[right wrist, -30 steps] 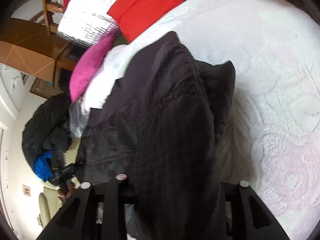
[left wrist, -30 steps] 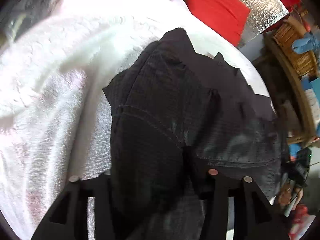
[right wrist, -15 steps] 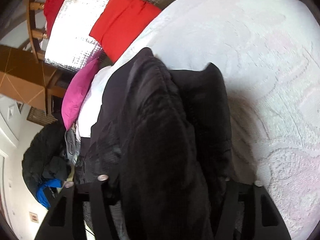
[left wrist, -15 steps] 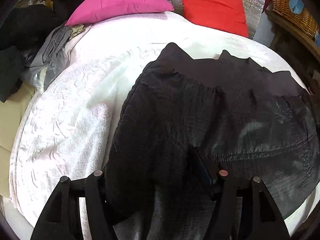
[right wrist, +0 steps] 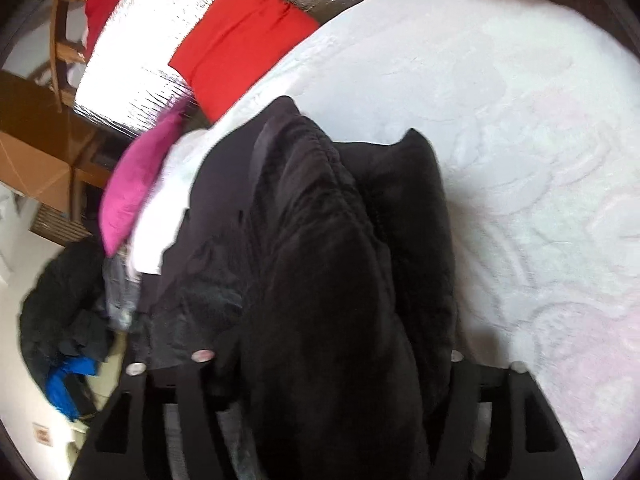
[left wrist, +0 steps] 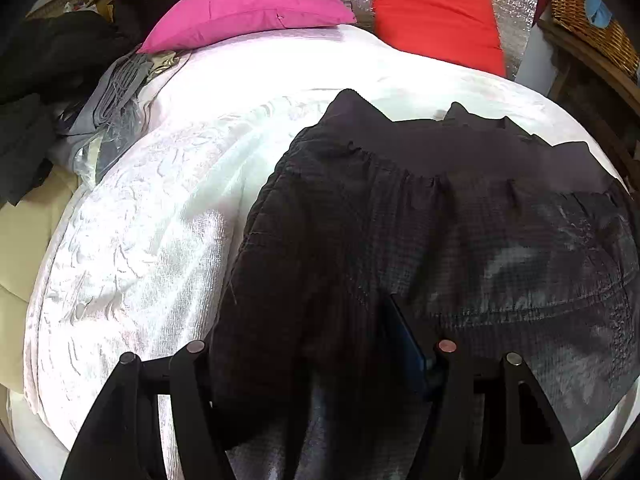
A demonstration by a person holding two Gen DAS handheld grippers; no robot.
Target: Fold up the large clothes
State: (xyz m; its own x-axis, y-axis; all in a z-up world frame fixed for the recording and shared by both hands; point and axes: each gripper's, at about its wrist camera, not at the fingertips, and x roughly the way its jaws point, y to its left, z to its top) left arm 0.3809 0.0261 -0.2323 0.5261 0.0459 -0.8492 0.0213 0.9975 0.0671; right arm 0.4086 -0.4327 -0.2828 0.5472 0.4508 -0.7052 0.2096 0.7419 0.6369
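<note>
A large black garment (left wrist: 400,208) with a gathered waistband lies folded on the white bedspread (left wrist: 160,220). In the left wrist view its near edge fills the gap of my left gripper (left wrist: 320,348). The jaws stand wide and the cloth sits loosely between them, leaving the blue pad of one finger (left wrist: 404,336) showing. In the right wrist view the garment (right wrist: 320,240) is bunched into a thick ridge running into my right gripper (right wrist: 328,356). Its jaws are opening with the cloth between them. The bunch hides the right finger's inner face.
A pink pillow (left wrist: 248,8) and a red pillow (left wrist: 436,12) lean at the head of the bed. Grey clothes (left wrist: 116,96) lie at the bed's left edge, a wicker basket (left wrist: 592,12) stands far right. White bedspread (right wrist: 520,120) spreads right of the garment; dark clothes (right wrist: 60,312) are heaped beyond.
The left view has tilted up and pulled back, bringing the pillows into sight, and its jaws have widened. The right jaws narrowed, then widened, with the garment bunched between them.
</note>
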